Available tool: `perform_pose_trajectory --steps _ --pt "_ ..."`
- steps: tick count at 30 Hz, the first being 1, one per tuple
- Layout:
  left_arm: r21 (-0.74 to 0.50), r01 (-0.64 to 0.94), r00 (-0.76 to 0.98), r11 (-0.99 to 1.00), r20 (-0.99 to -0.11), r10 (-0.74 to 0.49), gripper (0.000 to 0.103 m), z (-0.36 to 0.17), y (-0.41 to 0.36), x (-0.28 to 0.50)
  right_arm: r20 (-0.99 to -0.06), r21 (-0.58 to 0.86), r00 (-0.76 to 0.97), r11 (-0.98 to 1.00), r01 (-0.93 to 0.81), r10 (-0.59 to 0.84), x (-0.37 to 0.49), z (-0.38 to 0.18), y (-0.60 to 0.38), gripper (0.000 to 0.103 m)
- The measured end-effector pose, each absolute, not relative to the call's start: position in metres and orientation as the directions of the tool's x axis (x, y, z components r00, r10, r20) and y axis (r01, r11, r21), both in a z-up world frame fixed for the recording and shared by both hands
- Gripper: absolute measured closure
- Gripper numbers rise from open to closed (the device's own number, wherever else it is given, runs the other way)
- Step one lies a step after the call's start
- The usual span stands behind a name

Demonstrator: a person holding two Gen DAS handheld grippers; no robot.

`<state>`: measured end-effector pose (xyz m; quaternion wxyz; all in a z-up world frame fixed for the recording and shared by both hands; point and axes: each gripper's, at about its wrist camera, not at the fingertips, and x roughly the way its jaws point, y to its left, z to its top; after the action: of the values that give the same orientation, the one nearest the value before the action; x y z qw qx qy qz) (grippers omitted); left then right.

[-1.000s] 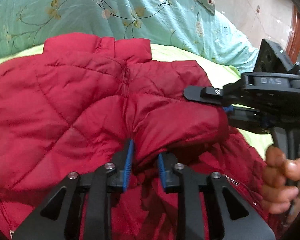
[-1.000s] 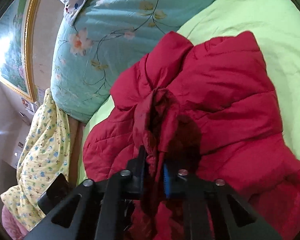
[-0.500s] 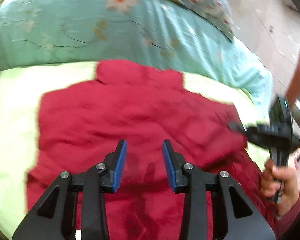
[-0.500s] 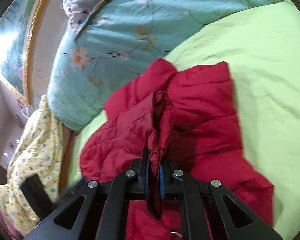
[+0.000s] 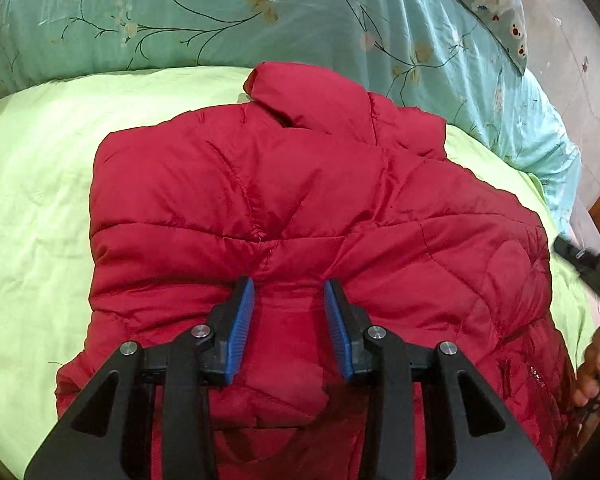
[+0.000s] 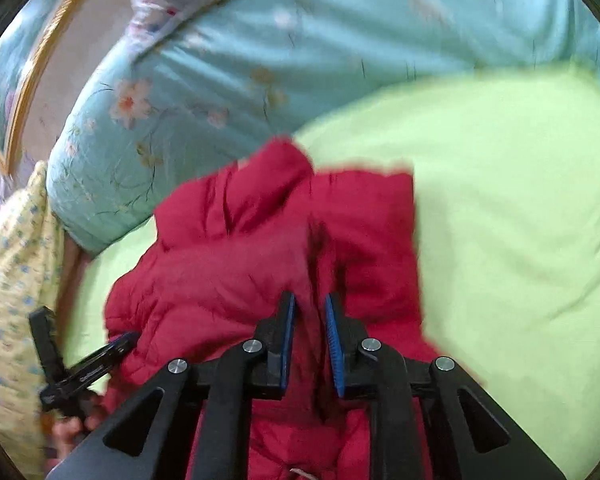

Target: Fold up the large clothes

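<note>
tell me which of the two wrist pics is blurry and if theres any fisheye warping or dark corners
Right wrist view: motion-smeared, the red jacket and floral quilt have soft edges, though the right gripper stays sharp. Left wrist view: crisp, the jacket's quilting seams are clear and only the other gripper at the right edge is blurred. Both views: fisheye bulge bends the green sheet, with black vignette in the corners.
</note>
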<state>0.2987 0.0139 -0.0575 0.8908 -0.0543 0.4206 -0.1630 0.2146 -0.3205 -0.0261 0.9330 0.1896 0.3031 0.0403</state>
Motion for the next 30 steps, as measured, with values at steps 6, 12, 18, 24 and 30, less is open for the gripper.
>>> perform_pose_trajectory --steps 6,12,18,24,30 --pt "-0.205 0.245 0.601 0.948 -0.735 -0.314 0.068 -0.06 0.009 0.298 -0.61 0.284 0.738 0.949 -0.138 0.289 0.242 -0.029 -0.264 0.074" --pt "-0.186 0.254 0.604 0.949 -0.736 -0.306 0.068 -0.057 0.007 0.295 -0.73 0.252 0.64 0.965 -0.074 0.24 0.273 -0.084 -0.27 0.081" --pt "-0.228 0.238 0.629 0.944 -0.704 -0.329 0.067 -0.036 0.022 0.278 -0.724 0.315 0.638 0.949 -0.03 0.261 0.274 -0.092 -0.289 0.093" --pt "-0.209 0.207 0.589 0.956 -0.754 -0.292 0.067 -0.061 0.029 0.286 -0.678 0.315 0.695 0.949 -0.019 0.239 0.243 -0.079 -0.303 0.088" --pt "-0.209 0.199 0.589 0.957 -0.755 -0.288 0.067 -0.063 0.027 0.286 -0.732 0.294 0.649 0.955 0.027 0.207 0.248 -0.1 -0.314 0.093"
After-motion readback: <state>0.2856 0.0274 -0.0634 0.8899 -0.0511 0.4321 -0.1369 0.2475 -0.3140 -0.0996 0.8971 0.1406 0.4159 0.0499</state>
